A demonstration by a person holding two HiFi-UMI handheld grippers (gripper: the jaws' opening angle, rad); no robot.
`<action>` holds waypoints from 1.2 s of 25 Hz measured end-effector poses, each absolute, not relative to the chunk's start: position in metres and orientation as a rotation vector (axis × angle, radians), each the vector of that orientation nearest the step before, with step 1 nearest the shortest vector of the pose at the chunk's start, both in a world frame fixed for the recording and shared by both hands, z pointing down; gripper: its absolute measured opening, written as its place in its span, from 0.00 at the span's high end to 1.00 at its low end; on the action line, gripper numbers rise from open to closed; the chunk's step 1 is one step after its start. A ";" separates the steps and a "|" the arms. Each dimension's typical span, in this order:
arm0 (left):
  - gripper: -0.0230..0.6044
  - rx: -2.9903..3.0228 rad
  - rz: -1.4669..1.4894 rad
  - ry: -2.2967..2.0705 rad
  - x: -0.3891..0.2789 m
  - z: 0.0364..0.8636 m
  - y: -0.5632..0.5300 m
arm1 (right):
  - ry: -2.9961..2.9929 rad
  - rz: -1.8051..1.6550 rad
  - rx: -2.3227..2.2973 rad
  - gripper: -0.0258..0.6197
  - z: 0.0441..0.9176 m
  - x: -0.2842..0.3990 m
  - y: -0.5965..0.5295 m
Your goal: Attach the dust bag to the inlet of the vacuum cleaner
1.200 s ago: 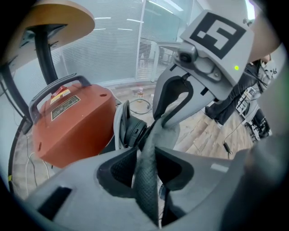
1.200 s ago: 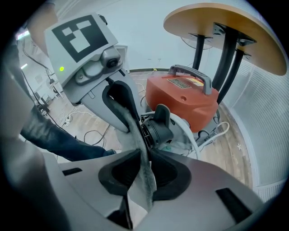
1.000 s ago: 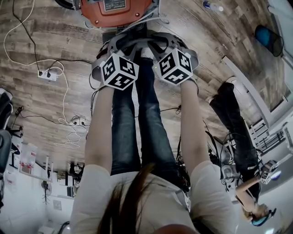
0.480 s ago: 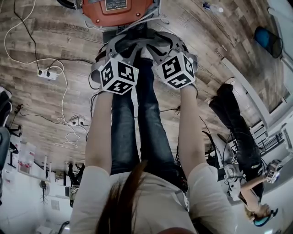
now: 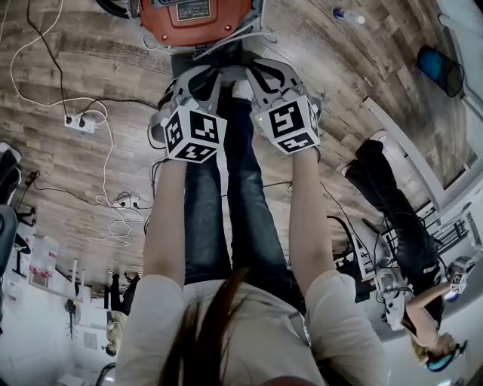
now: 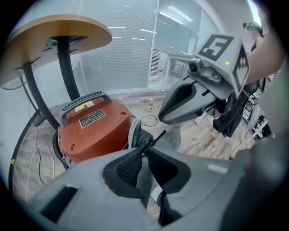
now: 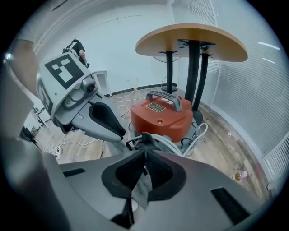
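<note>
Lifted slightly since a second ago. Just closed down: left tongs [image 6: 145,150] and right tongs [image 7: 144,155] each pinching grey dust bag [image 7: 141,191]. Can't make out bag's outline, mostly hidden behind tongs. Held just before orange vacuum cleaner [image 6: 97,131] on floor [image 5: 75,188].

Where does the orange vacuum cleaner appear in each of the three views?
Head view: vacuum cleaner at top edge, centre.
Left gripper view: vacuum cleaner left of centre.
Right gripper view: vacuum cleaner just above centre.
Shared landmark: the label on its top.
</note>
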State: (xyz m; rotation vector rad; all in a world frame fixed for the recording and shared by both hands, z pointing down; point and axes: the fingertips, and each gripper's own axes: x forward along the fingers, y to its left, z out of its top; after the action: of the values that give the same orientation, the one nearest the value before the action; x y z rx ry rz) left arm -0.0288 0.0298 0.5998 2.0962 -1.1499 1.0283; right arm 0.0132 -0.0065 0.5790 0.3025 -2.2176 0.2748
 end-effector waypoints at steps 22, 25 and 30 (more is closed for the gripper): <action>0.94 1.937 0.845 -1.416 -0.064 0.542 -0.001 | -2.329 0.418 0.577 0.96 0.519 0.010 -0.037; 0.94 1.942 0.792 -1.439 -0.067 0.525 -0.009 | -2.359 0.435 0.632 0.96 0.500 0.007 -0.042; 0.94 2.010 0.737 -1.454 -0.063 0.488 -0.020 | -2.404 0.476 0.730 0.96 0.468 0.004 -0.047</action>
State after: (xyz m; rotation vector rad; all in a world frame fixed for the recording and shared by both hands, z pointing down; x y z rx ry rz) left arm -0.0632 -0.0196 0.4878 2.0105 -1.4538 0.7369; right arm 0.0038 -0.0474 0.4682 0.7300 -2.4042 0.4756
